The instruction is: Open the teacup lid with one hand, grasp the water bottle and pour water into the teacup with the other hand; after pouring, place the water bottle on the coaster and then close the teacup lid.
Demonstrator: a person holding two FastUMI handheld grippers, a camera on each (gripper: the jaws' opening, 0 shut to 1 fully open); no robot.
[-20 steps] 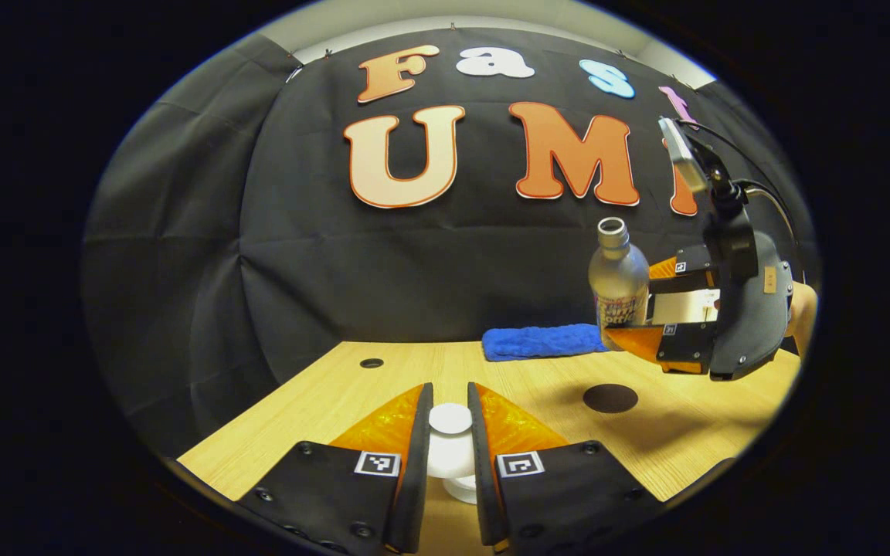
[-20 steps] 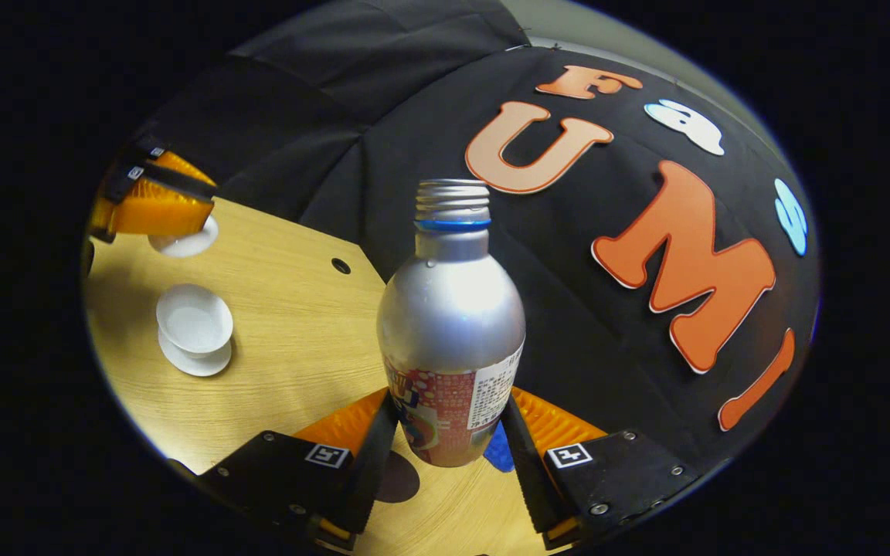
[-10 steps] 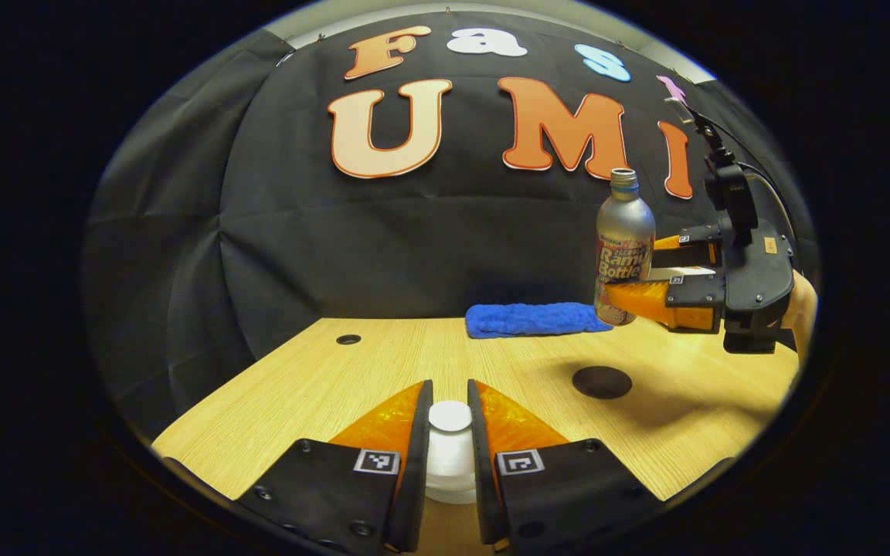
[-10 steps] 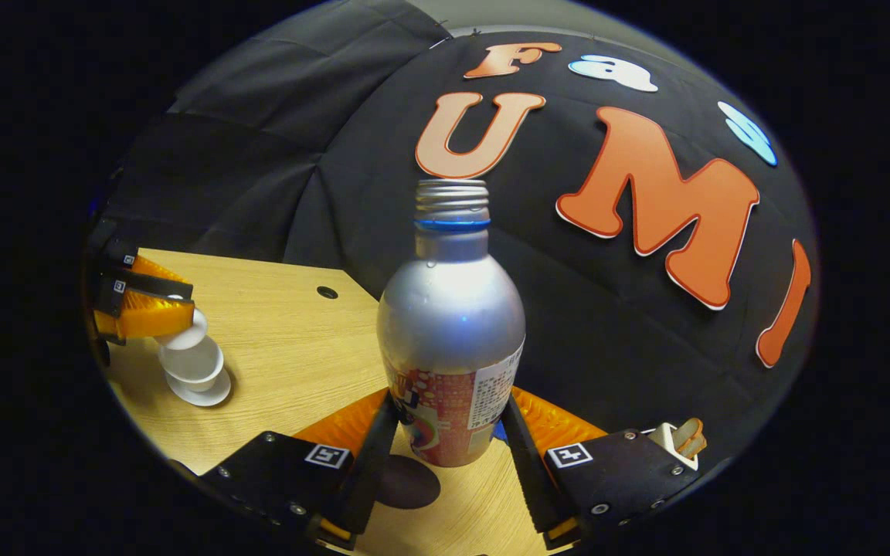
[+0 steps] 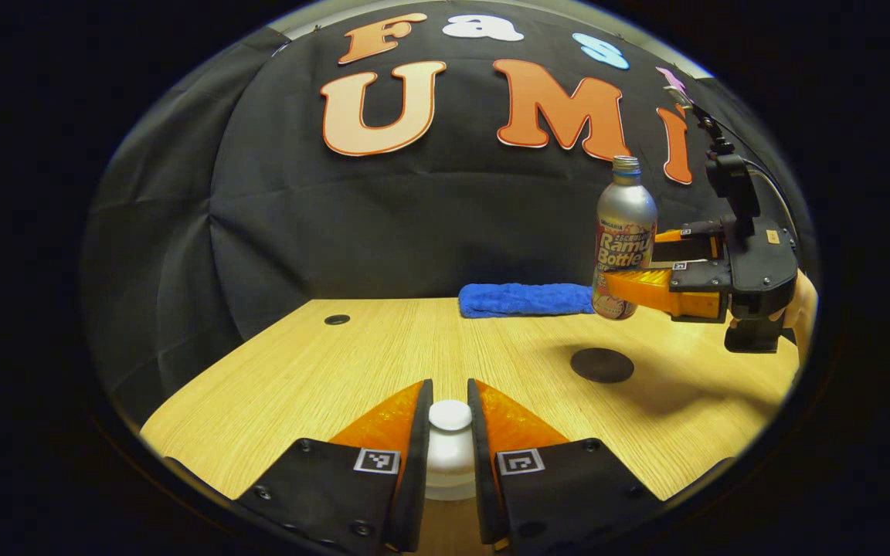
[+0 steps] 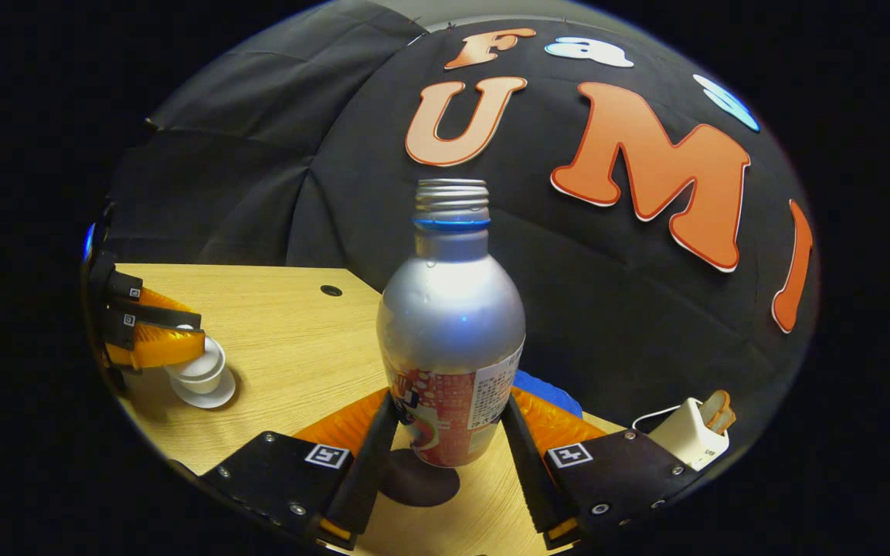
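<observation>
Left gripper view: at bottom centre my left gripper (image 5: 450, 455) has both fingers clamped on the white knob of the teacup lid (image 5: 450, 448), over the wooden table (image 5: 321, 386). At right, my right gripper (image 5: 634, 287) grips the water bottle (image 5: 624, 247) upright, raised above the dark coaster (image 5: 602, 364), with a blue cloth (image 5: 522, 299) behind. Right gripper view: the bottle fills the centre; at lower left the lid sits on the teacup (image 6: 202, 377) and its saucer (image 6: 209, 395).

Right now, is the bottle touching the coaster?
Apart. In the left gripper view the bottle, clamped in the right gripper, hangs above the table, with bare wood between its base and the dark coaster.
</observation>
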